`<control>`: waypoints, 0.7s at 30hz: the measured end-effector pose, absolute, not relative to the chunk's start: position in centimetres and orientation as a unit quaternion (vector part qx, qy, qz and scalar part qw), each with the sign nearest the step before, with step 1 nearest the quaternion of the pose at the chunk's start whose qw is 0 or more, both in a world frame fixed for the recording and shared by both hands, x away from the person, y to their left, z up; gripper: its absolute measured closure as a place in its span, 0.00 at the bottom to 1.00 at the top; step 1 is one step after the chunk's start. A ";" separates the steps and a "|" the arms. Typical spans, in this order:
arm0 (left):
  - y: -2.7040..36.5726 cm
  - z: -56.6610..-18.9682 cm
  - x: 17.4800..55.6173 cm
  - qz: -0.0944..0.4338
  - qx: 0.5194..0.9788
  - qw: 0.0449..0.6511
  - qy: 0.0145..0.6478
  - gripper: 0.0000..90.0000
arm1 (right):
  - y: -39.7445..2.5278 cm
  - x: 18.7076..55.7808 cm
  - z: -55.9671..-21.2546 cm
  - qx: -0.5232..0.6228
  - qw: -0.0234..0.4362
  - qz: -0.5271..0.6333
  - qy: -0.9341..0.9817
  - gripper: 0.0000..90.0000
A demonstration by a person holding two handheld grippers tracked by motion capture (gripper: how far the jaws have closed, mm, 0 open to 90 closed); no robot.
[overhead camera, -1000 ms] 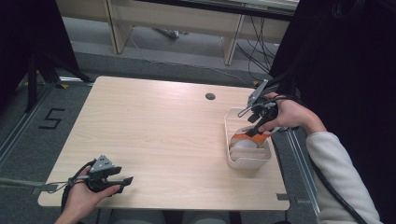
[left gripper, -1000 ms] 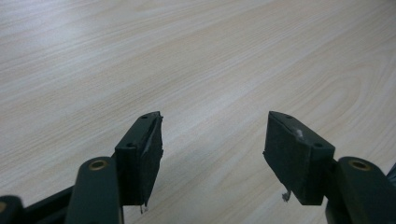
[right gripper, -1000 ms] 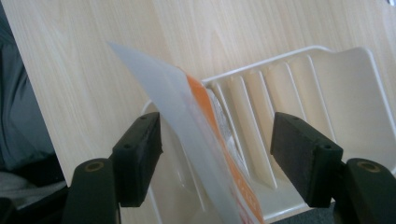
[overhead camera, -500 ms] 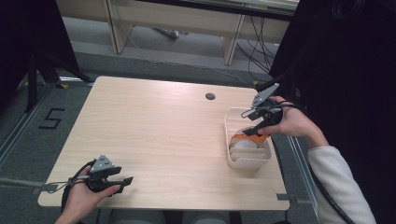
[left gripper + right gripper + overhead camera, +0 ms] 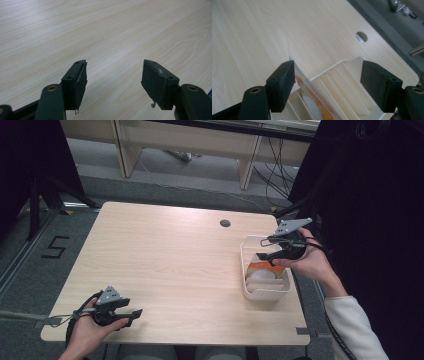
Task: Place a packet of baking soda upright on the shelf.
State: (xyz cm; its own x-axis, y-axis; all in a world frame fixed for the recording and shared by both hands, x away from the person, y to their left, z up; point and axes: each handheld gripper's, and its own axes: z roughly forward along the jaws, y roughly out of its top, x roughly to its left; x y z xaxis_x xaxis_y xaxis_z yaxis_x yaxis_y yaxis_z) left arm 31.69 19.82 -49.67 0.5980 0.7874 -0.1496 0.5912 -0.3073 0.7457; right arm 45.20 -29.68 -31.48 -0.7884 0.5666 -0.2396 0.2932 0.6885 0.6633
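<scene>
Light wood table seen from above, with a small round hole near the far edge. White slotted tray sitting by the right edge, ribs running along the bottom. Inside it, an orange-and-white packet standing on edge, leaning against the left wall; can't make out any print on it. Right gripper held in the right hand just above the far half of the tray, jaws spread wide with nothing between them. From the right gripper view, looking down into the tray, packet just beside the left jaw, can't tell if touching, other jaw out over the tray's far corner. Same round hole visible farther off on the tabletop. Left gripper way over at the near left corner of the table, well apart from the tray, gripped by the left hand and lying low over the wood, cable looping off the edge. Jaws there spread open too, just bare wood grain between and beyond them in the left gripper view. Grey floor around the table, with a "5" marked in tape off to the left.
</scene>
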 end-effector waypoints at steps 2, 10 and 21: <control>19.8 -49.7 31.7 0.123 0.799 0.401 0.432 0.40 | -29.6 44.6 -31.3 0.252 0.226 0.326 0.883 0.32; 19.8 -49.7 31.7 0.122 0.799 0.401 0.430 0.40 | -29.3 42.8 -31.4 0.262 0.253 0.375 0.852 0.32; 19.8 -49.7 31.7 0.123 0.798 0.402 0.431 0.40 | -28.7 40.4 -32.1 0.246 0.248 0.420 0.838 0.34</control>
